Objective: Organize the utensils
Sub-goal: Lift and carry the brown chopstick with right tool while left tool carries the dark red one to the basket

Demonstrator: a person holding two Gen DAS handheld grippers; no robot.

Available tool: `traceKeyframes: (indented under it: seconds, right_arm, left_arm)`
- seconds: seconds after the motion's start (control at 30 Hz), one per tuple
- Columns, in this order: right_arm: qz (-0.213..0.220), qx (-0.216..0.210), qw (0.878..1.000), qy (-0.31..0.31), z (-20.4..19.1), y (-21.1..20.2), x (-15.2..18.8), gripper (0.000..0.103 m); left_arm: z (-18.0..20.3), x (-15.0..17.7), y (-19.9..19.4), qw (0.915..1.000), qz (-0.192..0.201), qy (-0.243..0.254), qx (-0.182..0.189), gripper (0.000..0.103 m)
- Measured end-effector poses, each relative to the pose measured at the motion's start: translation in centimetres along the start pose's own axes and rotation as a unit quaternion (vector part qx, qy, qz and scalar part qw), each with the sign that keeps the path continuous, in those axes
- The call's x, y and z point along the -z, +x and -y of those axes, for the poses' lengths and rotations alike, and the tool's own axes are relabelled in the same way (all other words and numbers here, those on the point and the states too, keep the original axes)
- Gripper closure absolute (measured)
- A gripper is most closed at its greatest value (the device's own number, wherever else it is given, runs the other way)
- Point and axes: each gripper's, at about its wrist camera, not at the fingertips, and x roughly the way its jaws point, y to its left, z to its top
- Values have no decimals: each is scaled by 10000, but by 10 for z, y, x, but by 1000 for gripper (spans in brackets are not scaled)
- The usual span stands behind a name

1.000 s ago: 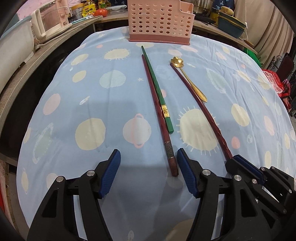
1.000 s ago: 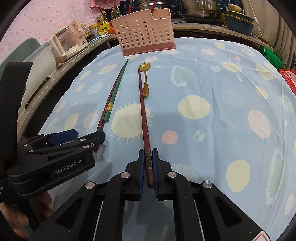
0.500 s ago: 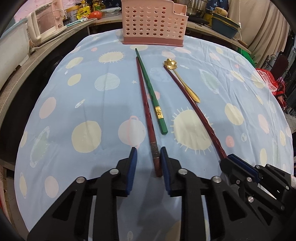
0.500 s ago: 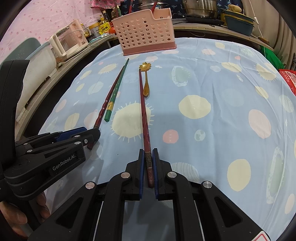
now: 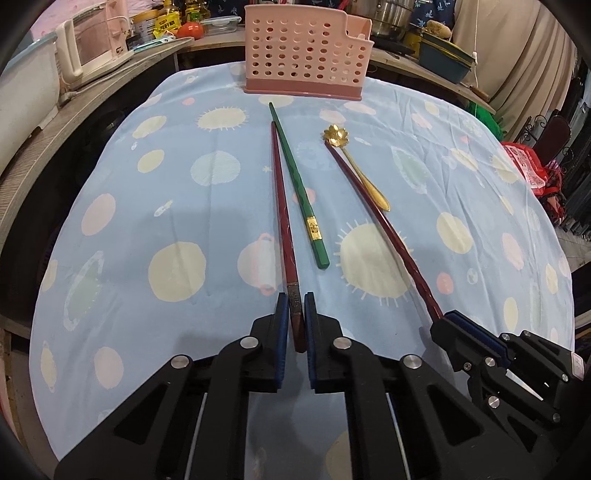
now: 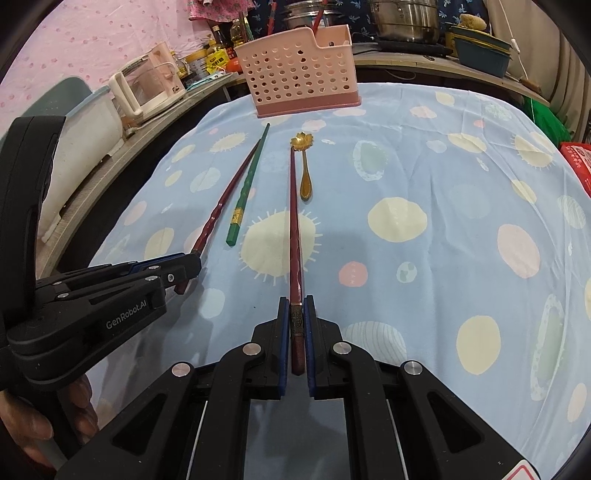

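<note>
Two dark red chopsticks, a green chopstick [image 5: 301, 192] and a gold flower spoon [image 5: 356, 168] lie on the blue cloth before a pink perforated utensil basket [image 5: 304, 51]. My left gripper [image 5: 295, 317] is shut on the near end of the left red chopstick [image 5: 282, 206]. My right gripper [image 6: 296, 317] is shut on the near end of the right red chopstick [image 6: 293, 221]. Each gripper also shows in the other's view: the right one in the left wrist view [image 5: 448, 319], the left one in the right wrist view [image 6: 184, 266]. The green chopstick [image 6: 247, 188], the spoon [image 6: 304, 162] and the basket [image 6: 299, 74] show in the right wrist view too.
The round table's blue spotted cloth [image 5: 177, 206] falls off at the edges. A counter to the left carries a white kettle [image 5: 88, 44], jars and bottles. Pots [image 6: 402, 18] and a teal tub [image 5: 443, 59] stand behind the basket. Red items [image 5: 532, 173] lie at far right.
My left gripper's jaws went from wide open to closed around the left red chopstick's near end. My right gripper stayed shut on its chopstick.
</note>
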Motion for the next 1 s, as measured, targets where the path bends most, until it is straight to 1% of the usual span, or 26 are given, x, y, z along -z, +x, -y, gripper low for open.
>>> traceKeyframes:
  seconds: [0.27, 0.43, 0.73, 0.77, 0.8, 1.0]
  right_arm:
    - [316, -107, 9994, 38, -3, -26, -9, 96]
    - [563, -235, 9980, 167, 0, -46, -23, 96]
    - [1070, -360, 9934, 217, -1, -86, -60, 96]
    - [1112, -383, 9928, 221, -2, -89, -64, 96]
    - [1161, -420, 9921, 227, -2, -92, -70, 96]
    - [1412, -609, 9877, 279, -4, -105, -103, 96]
  left_arm:
    - [-5, -9, -27, 9996, 279, -68, -36, 95]
    - [-7, -19, -48, 9987, 499, -92, -36, 95]
    - [-7, -45, -85, 9957, 918, -5, -96, 95]
    - [-7, -48, -88, 9953, 966, 9, -106, 96]
    - [-7, -50, -91, 9950, 997, 22, -105, 100]
    - [-8, -73, -105, 9921, 1252, 60, -105, 102]
